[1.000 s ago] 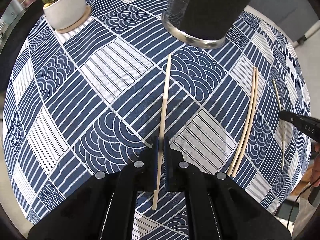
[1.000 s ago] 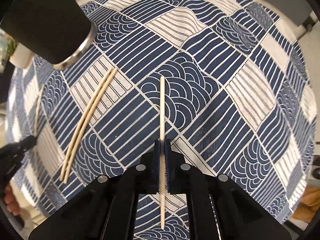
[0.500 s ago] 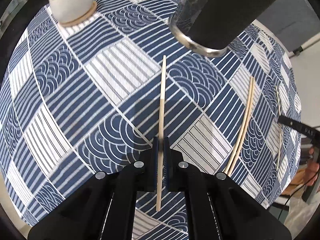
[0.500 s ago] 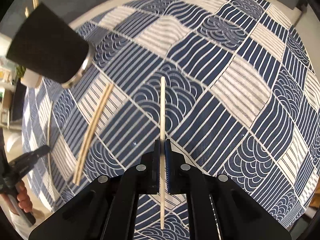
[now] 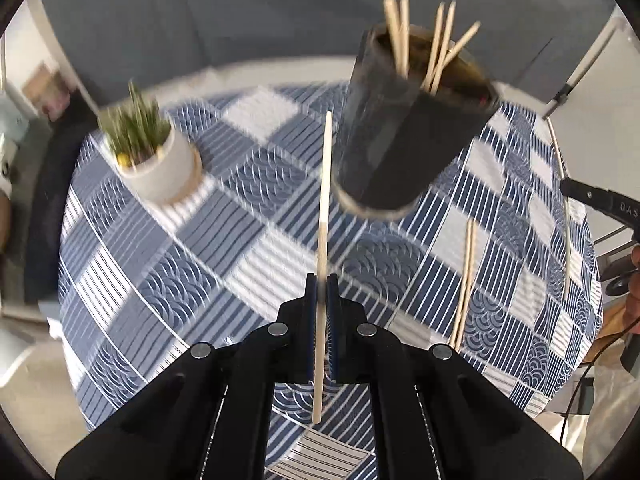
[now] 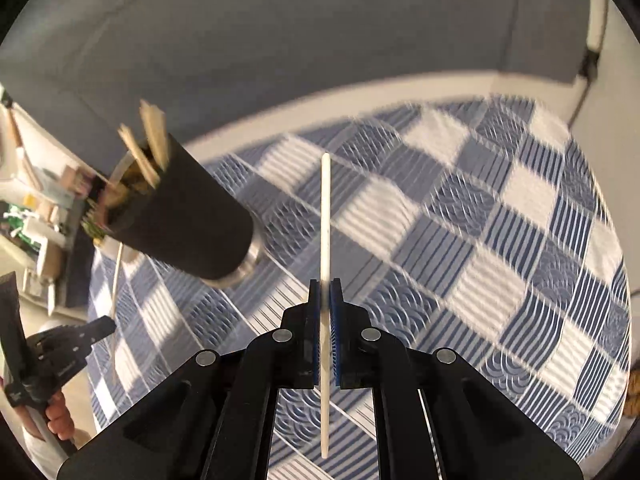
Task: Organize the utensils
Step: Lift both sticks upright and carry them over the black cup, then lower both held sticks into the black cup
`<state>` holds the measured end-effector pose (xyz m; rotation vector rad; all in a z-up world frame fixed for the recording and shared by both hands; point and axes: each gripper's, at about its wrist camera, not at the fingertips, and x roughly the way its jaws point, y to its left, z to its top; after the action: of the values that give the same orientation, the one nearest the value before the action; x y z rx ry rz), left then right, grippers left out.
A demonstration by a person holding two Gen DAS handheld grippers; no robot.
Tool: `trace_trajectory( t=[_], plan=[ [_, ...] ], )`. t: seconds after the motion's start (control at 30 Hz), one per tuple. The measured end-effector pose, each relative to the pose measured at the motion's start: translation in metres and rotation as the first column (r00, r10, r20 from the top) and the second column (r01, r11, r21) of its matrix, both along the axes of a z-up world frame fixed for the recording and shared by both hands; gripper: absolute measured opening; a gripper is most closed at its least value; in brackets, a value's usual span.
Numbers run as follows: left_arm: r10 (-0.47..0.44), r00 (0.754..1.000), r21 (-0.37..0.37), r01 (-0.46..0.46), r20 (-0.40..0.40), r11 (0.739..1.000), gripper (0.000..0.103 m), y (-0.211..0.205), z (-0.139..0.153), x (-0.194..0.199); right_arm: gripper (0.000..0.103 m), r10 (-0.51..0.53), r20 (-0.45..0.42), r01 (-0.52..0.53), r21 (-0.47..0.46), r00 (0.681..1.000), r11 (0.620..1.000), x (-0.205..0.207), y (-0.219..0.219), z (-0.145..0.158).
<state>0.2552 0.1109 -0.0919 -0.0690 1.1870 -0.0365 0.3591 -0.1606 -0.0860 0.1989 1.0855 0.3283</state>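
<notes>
My left gripper (image 5: 321, 280) is shut on a pale wooden chopstick (image 5: 324, 200), held up off the table and pointing toward the black cylindrical holder (image 5: 404, 136), which has several chopsticks standing in it. My right gripper (image 6: 325, 286) is shut on another chopstick (image 6: 326, 216), also lifted; the holder (image 6: 188, 220) stands to its left. A pair of chopsticks (image 5: 466, 272) lies on the blue-and-white patterned cloth (image 5: 224, 240), right of the holder. The right gripper and its chopstick (image 5: 560, 184) show at the right edge of the left wrist view. The left gripper (image 6: 76, 336) shows at lower left of the right wrist view.
A small green plant in a white pot (image 5: 160, 160) stands on a coaster at the table's far left. A grey sofa (image 6: 320, 40) runs behind the table. Shelves with clutter (image 6: 36, 200) are beyond the holder.
Both grippers have risen and tilted up with their chopsticks, so the holder's open top and the room behind have come into view. The pair on the cloth has not moved.
</notes>
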Motion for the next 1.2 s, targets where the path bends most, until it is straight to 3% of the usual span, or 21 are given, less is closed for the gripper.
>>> trace_trajectory(
  t=[0.2,0.37,0.5,0.63,0.73,0.83,0.9,1.0,1.07,1.2],
  plan=[
    [-0.022,0.992,0.025,0.019,0.121,1.000,0.005,-0.010,0.049,0.008,0.005,0.047,0.125,-0.051,0.030,0.991,0.998,0.009,0.018,0.056],
    [-0.010,0.980,0.013,0.008,0.200,1.000,0.005,-0.018,0.078,0.010,0.005,0.112,0.233,-0.130,0.062,0.966,0.990,0.014,0.032,0.100],
    [0.009,0.967,-0.009,-0.007,0.255,1.000,0.005,-0.022,0.092,0.012,0.005,0.165,0.309,-0.194,0.066,0.937,0.979,0.020,0.044,0.122],
    [0.022,0.950,-0.039,-0.011,0.311,0.999,0.005,-0.026,0.105,0.018,0.005,0.212,0.412,-0.260,0.064,0.886,0.963,0.019,0.056,0.139],
    [0.038,0.941,-0.116,0.001,0.337,0.993,0.005,-0.025,0.110,0.024,0.005,0.234,0.473,-0.304,0.076,0.849,0.950,0.017,0.064,0.148],
    [0.027,0.914,-0.225,0.071,0.405,0.972,0.005,-0.021,0.115,0.026,0.005,0.251,0.535,-0.358,0.104,0.806,0.928,0.014,0.072,0.155],
    [0.017,0.881,-0.229,0.104,0.472,0.968,0.005,-0.021,0.121,0.025,0.005,0.264,0.572,-0.383,0.097,0.777,0.919,0.010,0.078,0.158],
    [0.010,0.851,-0.248,0.142,0.526,0.958,0.005,-0.022,0.126,0.029,0.005,0.270,0.612,-0.420,0.113,0.744,0.900,0.009,0.085,0.160],
    [-0.003,0.845,-0.251,0.161,0.535,0.954,0.005,-0.023,0.125,0.035,0.005,0.273,0.621,-0.434,0.121,0.735,0.893,0.010,0.090,0.160],
    [-0.014,0.811,-0.271,0.212,0.584,0.939,0.005,-0.023,0.121,0.049,0.005,0.261,0.630,-0.431,0.132,0.732,0.892,0.016,0.098,0.153]
  ],
)
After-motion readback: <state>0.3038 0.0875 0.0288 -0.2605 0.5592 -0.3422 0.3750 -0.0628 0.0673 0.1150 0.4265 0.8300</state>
